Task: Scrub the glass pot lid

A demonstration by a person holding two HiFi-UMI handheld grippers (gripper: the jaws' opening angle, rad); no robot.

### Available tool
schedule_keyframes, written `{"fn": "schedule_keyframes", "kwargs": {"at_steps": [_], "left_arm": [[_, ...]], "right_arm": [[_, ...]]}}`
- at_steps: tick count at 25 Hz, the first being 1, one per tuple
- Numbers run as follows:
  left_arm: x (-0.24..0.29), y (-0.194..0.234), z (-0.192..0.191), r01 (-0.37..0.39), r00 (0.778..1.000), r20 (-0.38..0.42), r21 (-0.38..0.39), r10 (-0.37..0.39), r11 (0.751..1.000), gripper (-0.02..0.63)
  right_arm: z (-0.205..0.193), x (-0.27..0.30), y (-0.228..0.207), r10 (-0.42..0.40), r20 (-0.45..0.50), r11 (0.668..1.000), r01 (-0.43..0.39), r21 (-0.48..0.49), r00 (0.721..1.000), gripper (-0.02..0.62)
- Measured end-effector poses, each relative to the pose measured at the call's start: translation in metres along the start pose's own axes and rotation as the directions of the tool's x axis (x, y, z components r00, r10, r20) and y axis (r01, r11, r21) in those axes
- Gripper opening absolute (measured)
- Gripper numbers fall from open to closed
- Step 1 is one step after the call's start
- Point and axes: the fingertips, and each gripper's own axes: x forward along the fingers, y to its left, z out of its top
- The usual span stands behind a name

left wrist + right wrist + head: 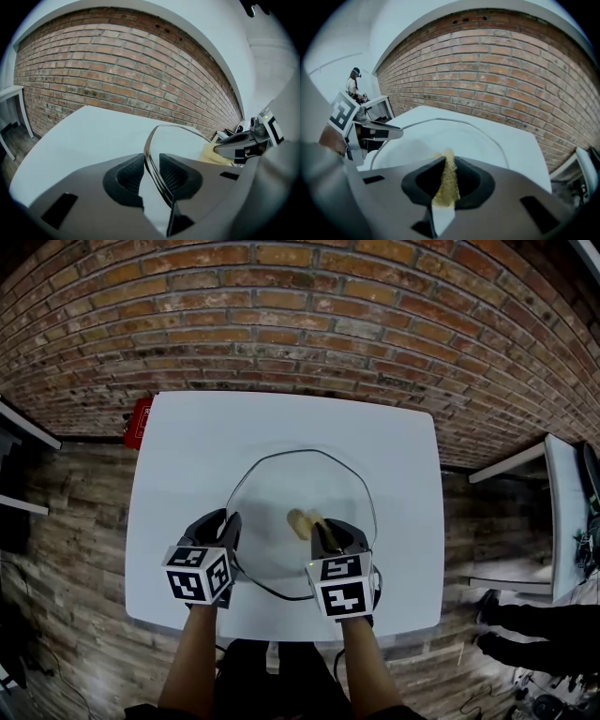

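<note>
A large round glass pot lid (300, 488) with a metal rim lies on the white table (187, 446). My left gripper (228, 532) is shut on the lid's near left rim; in the left gripper view the rim (151, 159) runs between the two dark pads. My right gripper (325, 532) is shut on a yellow scrubbing sponge (302, 521), which rests on the glass near the lid's middle. In the right gripper view the sponge (446, 180) stands edge-on between the jaws, above the lid (454, 138).
A brick wall (309, 315) runs behind the table. A red object (139, 420) sits by the table's far left corner. Another white table (562, 512) stands at the right, with a person's legs (534, 624) near it.
</note>
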Motion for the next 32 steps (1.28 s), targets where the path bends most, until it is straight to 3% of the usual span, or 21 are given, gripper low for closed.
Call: {"fn": "schedule_keyframes", "kwargs": {"at_steps": [7,10,12,16,21,26,32], "left_arm": [[0.0,0.0,0.0,-0.001,1.0,0.0,0.004,0.001,1.0,0.107],[0.0,0.0,0.0,-0.002,1.0,0.0,0.005,0.002,1.0,0.106],[0.0,0.0,0.0,-0.001,1.0,-0.001,0.005,0.001,1.0,0.107],[-0.001,0.002,0.0,-0.008,1.0,0.002,-0.003,0.008,1.0,0.107],[0.002,0.0,0.003,-0.014,1.0,0.005,-0.011,0.014,1.0,0.101],[0.001,0.0,0.001,-0.013,1.0,0.004,-0.012,0.013,1.0,0.101],[0.002,0.002,0.002,-0.013,1.0,0.003,-0.009,0.013,1.0,0.101]], "right_arm": [[-0.01,-0.016,-0.056,-0.133,-0.021,0.99,0.134,0.043,0.991,0.058],[-0.003,-0.025,-0.055,-0.142,0.002,0.989,0.142,0.045,0.99,0.058],[0.009,-0.03,-0.039,-0.103,0.037,0.994,0.102,0.038,0.994,0.058],[0.03,-0.031,0.037,0.106,0.096,0.994,-0.107,0.014,0.99,0.058],[0.02,-0.022,0.109,0.267,0.045,0.963,-0.265,-0.045,0.963,0.058],[0.003,-0.017,0.107,0.254,-0.008,0.964,-0.254,-0.081,0.967,0.058],[-0.02,-0.016,0.061,0.15,-0.061,0.986,-0.154,-0.066,0.987,0.058]]}}
